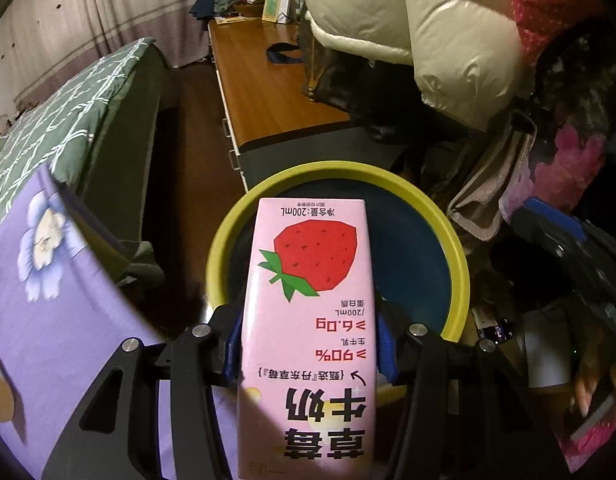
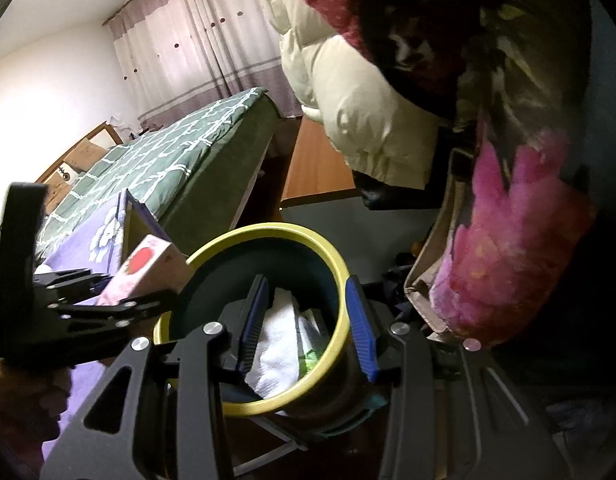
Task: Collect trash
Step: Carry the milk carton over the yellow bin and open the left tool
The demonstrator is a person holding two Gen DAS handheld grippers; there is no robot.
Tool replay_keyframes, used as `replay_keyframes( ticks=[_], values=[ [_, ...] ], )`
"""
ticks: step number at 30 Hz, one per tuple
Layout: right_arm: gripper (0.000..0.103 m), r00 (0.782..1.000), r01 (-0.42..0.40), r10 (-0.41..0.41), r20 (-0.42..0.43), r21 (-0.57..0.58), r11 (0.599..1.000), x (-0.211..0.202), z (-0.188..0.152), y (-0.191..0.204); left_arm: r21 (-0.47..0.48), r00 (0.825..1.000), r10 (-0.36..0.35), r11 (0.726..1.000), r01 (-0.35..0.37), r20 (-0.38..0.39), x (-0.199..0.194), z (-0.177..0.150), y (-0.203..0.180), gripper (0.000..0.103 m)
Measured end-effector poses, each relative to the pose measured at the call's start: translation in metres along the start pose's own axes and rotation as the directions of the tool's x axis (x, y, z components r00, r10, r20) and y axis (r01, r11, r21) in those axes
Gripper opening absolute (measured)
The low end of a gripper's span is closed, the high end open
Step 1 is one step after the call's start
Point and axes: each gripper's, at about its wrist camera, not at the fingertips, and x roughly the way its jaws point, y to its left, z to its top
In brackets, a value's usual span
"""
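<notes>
The left gripper (image 1: 308, 344) tilts steeply down, its fingers clamping a pink strawberry milk carton (image 1: 308, 320) above the yellow-rimmed bin (image 1: 460, 256). The right gripper (image 2: 308, 320) angles down, fingers part open and empty astride the bin's rim, over white tissue (image 2: 275, 344)

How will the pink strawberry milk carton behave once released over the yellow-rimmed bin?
The pink strawberry milk carton looks stiff: flat, undented faces in the left gripper. Probably light. Held over the yellow-rimmed bin, it should drop in without rolling.

Upside down on the pink milk carton (image 1: 308, 320) are printed "草莓牛奶", "≥90%", "≥6.0g", "/200mL" and "净含量:200mL", beside a strawberry picture.
</notes>
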Motion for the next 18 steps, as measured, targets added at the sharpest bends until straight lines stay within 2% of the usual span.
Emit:
replay_keyframes(
  ticks=[5,6,7,9,12,15,18],
  values=[
    [0.043,1.0,0.009,-0.009,-0.001,0.014,1.0,0.0,0.002,-0.006,-0.025,1.0,-0.002,1.0,0.003,0.008,0.016,0.017,-0.006,0.051],
    [0.043,1.0,0.008,-0.008,-0.003,0.015,1.0,0.001,0.001,-0.006,-0.031,1.0,0.0,1.0,0.0,0.012,0.018,0.02,-0.006,0.054],
    [0.043,1.0,0.007,-0.007,-0.005,0.015,1.0,0.002,0.001,-0.005,-0.041,1.0,0.012,0.999,-0.011,0.025,0.018,0.022,-0.005,0.071],
    [0.043,1.0,0.001,-0.001,-0.009,0.012,1.0,0.002,0.001,-0.002,-0.064,0.997,0.044,0.997,-0.04,0.065,0.012,0.024,-0.001,0.08],
    [0.043,1.0,-0.006,0.006,-0.011,0.004,1.0,0.002,0.001,0.002,-0.087,0.993,0.051,0.995,-0.041,0.107,-0.004,0.02,0.006,0.08],
    [0.043,1.0,-0.013,0.013,-0.013,-0.003,1.0,0.003,0.0,0.008,-0.103,0.984,0.09,0.992,-0.075,0.156,-0.027,0.007,0.018,0.081],
    [0.044,1.0,-0.018,0.017,-0.021,-0.015,1.0,0.006,-0.001,0.014,-0.141,0.973,0.119,0.986,-0.092,0.199,-0.053,-0.014,0.036,0.086]
  ],
)
